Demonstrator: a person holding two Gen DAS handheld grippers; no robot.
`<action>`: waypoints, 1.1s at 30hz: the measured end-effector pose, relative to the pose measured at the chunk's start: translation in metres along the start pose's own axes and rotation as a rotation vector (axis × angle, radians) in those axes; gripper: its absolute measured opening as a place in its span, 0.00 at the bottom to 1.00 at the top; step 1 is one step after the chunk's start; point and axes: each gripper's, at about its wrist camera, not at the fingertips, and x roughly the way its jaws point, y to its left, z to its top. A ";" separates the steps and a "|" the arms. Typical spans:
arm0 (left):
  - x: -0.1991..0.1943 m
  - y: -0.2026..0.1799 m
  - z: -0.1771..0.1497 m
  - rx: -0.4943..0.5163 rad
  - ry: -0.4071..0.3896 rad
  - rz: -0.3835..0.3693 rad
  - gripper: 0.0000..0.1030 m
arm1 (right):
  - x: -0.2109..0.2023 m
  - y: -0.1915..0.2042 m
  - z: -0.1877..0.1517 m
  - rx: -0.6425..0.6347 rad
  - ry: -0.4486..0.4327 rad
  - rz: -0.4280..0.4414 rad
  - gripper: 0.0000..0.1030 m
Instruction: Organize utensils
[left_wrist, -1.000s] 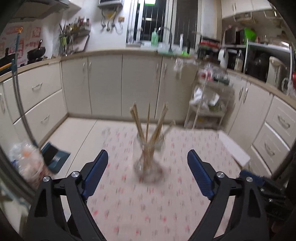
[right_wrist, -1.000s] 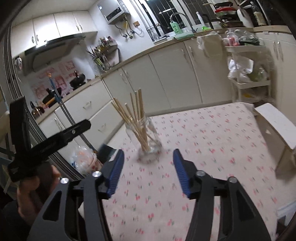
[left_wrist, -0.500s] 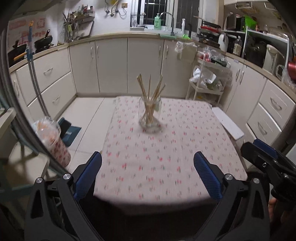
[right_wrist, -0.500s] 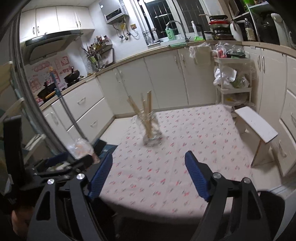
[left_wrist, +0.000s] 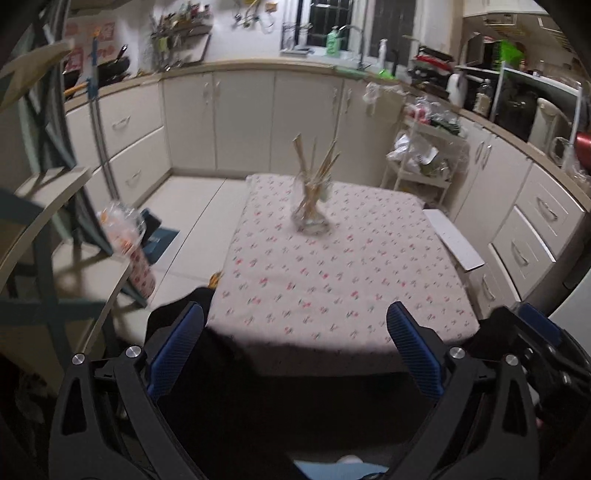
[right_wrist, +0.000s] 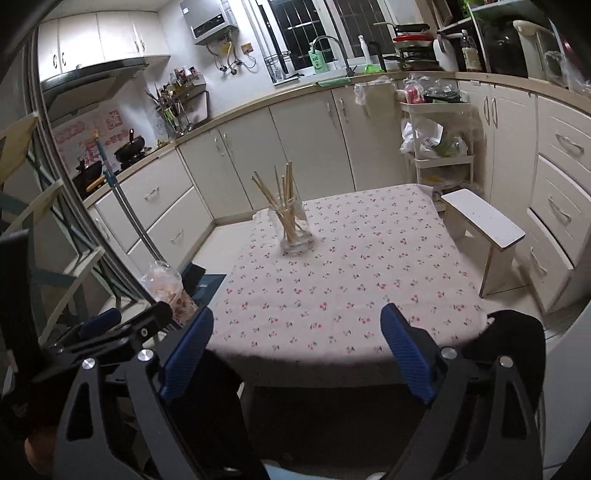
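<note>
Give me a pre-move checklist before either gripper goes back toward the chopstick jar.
1. Clear glass jar upright on the floral tablecloth: ok.
2. Wooden chopsticks all standing in the jar: ok.
3. Left gripper open and empty: ok.
4. Right gripper open and empty: ok.
5. Loose utensils left on the tablecloth: none visible, ok.
6. White stool beside the table, apart from the jar: ok.
</note>
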 end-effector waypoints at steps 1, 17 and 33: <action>-0.001 0.001 -0.001 -0.003 0.005 0.013 0.93 | -0.002 0.003 -0.002 -0.011 0.002 0.002 0.88; -0.018 0.003 -0.010 0.003 -0.004 0.026 0.93 | -0.018 0.014 -0.008 -0.024 -0.016 0.017 0.88; -0.031 0.004 -0.006 0.003 -0.047 0.040 0.93 | -0.031 0.015 -0.003 -0.042 -0.059 0.012 0.89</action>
